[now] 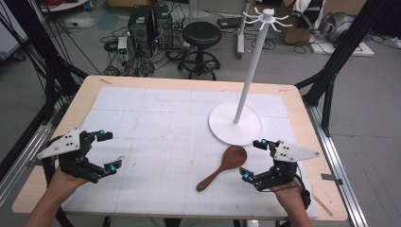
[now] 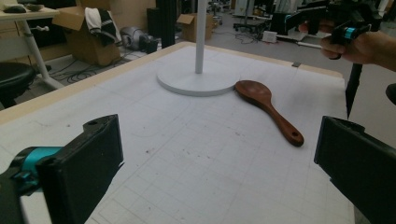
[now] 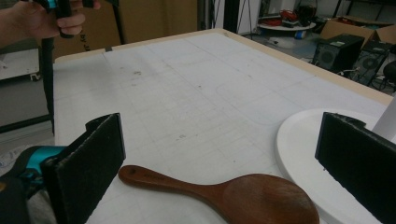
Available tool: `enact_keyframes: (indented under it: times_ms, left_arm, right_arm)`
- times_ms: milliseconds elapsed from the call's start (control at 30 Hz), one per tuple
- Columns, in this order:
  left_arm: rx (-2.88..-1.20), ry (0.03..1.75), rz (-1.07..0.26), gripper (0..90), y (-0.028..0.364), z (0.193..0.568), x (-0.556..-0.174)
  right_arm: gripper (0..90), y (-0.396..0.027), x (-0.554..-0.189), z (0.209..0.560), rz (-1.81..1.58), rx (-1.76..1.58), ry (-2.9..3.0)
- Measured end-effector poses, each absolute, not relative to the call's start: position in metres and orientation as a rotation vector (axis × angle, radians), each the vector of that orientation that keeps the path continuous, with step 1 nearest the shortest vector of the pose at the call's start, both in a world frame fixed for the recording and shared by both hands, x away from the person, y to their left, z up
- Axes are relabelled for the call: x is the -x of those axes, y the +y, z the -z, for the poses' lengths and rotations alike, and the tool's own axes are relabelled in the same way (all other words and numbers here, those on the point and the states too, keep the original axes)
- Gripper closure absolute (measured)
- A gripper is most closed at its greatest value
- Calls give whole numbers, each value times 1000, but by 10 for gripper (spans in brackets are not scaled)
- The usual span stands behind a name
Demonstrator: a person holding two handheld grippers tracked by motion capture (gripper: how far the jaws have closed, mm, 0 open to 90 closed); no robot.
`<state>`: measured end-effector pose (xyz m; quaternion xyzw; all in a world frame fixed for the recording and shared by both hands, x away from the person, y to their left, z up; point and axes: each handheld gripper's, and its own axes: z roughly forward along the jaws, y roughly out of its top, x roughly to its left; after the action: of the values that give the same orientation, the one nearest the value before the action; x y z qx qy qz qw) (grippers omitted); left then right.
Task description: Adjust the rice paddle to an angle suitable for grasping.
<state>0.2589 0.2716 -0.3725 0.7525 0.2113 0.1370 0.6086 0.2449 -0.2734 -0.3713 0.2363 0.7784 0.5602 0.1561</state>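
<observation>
Nearest to us, at the table's near edge, we hold the left gripper [image 1: 108,151] over the white gridded mat [image 1: 156,127], its jaws spread wide with nothing between them. In the left gripper view we see bare mat in the gap between its two black pads.

On the other side we hold the right gripper [image 1: 253,158], also low over the mat, and its jaws stand wide apart and empty as well. In the right gripper view the wooden spoon [image 3: 219,193] lies on the mat just ahead of the pads, with the bowl toward the white disc and the handle running the other way; the pads do not touch it.

A little farther in, the high view shows the spoon flat on the mat just to the left of the right gripper, well apart from the left one. Its bowl points away from us and sits right at the rim of the round white base [image 1: 235,124]; whether they touch we cannot tell.

From that base a thin white pole [image 1: 253,61] rises, tilted in this view, with short hooks at its top. Beyond the table we see a black stool [image 1: 202,35] on the floor.
</observation>
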Motion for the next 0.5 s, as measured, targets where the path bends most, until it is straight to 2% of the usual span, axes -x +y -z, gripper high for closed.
enact_keyframes:
  times_ms: [500]
  left_arm:
    - [-1734, 479, -310, 17, 271, 372, -259]
  right_arm:
    - [3, -283, -234, 361, -1569, -610, 2262]
